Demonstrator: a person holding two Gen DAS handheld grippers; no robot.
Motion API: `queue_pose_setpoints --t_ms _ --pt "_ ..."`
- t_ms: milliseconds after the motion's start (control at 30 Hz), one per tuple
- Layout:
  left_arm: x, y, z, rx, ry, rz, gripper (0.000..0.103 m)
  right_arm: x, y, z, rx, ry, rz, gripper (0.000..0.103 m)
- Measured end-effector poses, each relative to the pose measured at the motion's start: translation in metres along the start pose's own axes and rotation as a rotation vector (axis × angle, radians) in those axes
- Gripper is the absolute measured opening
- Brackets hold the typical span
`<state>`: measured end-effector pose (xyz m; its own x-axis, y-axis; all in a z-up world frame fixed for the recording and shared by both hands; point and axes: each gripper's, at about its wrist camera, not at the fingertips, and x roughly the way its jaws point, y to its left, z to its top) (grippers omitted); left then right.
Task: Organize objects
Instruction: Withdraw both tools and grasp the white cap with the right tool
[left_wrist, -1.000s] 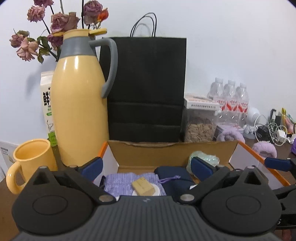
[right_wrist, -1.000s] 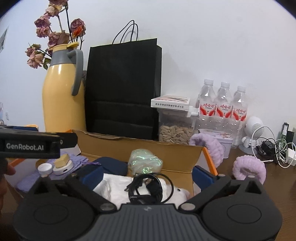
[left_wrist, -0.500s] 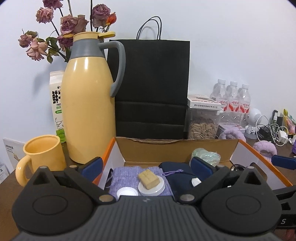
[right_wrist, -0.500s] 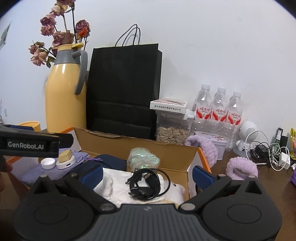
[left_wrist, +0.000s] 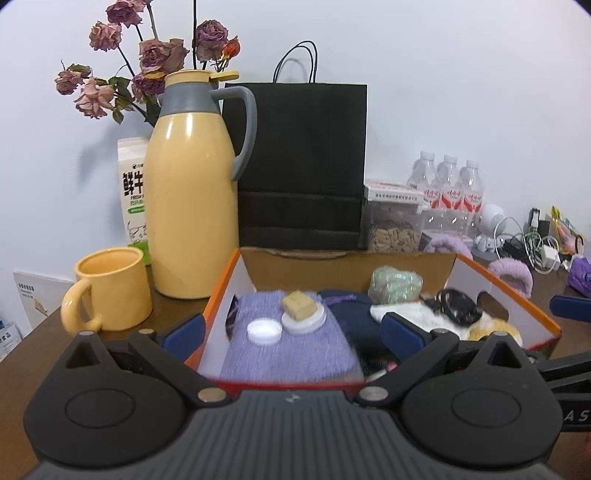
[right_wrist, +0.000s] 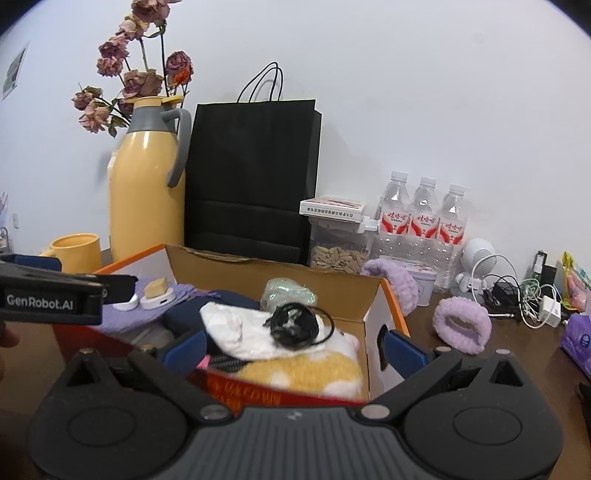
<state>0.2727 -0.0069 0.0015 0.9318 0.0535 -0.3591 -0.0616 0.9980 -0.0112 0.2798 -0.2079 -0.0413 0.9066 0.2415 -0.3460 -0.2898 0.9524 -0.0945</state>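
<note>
An open cardboard box (left_wrist: 502, 280) with orange edges sat on a dark brown tabletop (left_wrist: 22, 354), and both grippers hovered at its near side. The left gripper (left_wrist: 291, 332) had its blue-padded fingers spread wide and held nothing; the right gripper (right_wrist: 293, 345) was likewise spread and empty. Inside the box, at its left end, lay a lilac knitted cloth (left_wrist: 288, 350) carrying a small white cap (left_wrist: 263, 331) just beside a white round dish (left_wrist: 303, 320) with a tan block (left_wrist: 298, 305) on it. A dark navy pouch (left_wrist: 351, 314) lay in the middle. A pale green bundle (left_wrist: 396, 284) rested against the far wall, and toward the right end a coiled black cable (right_wrist: 293, 324) lay on a white cloth (right_wrist: 240, 328) above a yellow plush item (right_wrist: 306, 373). Along the far edge of the tabletop, against a white wall, stood a yellow thermos jug (left_wrist: 192, 199), a yellow mug (left_wrist: 110, 291), a milk carton (left_wrist: 132, 192), dried roses (left_wrist: 147, 66), a black paper bag (left_wrist: 299, 162), a clear jar of seeds (left_wrist: 393, 230) and three water bottles (left_wrist: 448, 199). Two lilac fluffy bands (right_wrist: 461, 325) and tangled chargers (right_wrist: 532, 299) lay toward the right edge.
</note>
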Motion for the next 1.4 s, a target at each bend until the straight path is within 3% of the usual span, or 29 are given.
queue_pose_setpoints --t_ms 500,733,1067,1133,1400 --pt "-0.032 0.015 -0.032 0.016 0.081 0.019 0.103 -0.031 0.008 -0.035 0.018 0.101 0.024 0.103" --pt "-0.030 0.023 -0.043 0.016 0.163 0.032 0.103 -0.028 0.013 -0.043 0.013 0.157 0.033 0.103" --pt "-0.007 0.027 -0.056 0.029 0.318 0.041 0.103 0.003 0.008 -0.049 0.089 0.343 0.049 0.103" --pt "-0.001 0.028 -0.059 0.026 0.350 0.041 0.103 0.006 0.007 -0.050 0.104 0.346 0.047 0.103" --pt "0.011 0.032 -0.057 0.018 0.331 0.022 0.103 0.018 0.009 -0.046 0.101 0.348 0.055 0.103"
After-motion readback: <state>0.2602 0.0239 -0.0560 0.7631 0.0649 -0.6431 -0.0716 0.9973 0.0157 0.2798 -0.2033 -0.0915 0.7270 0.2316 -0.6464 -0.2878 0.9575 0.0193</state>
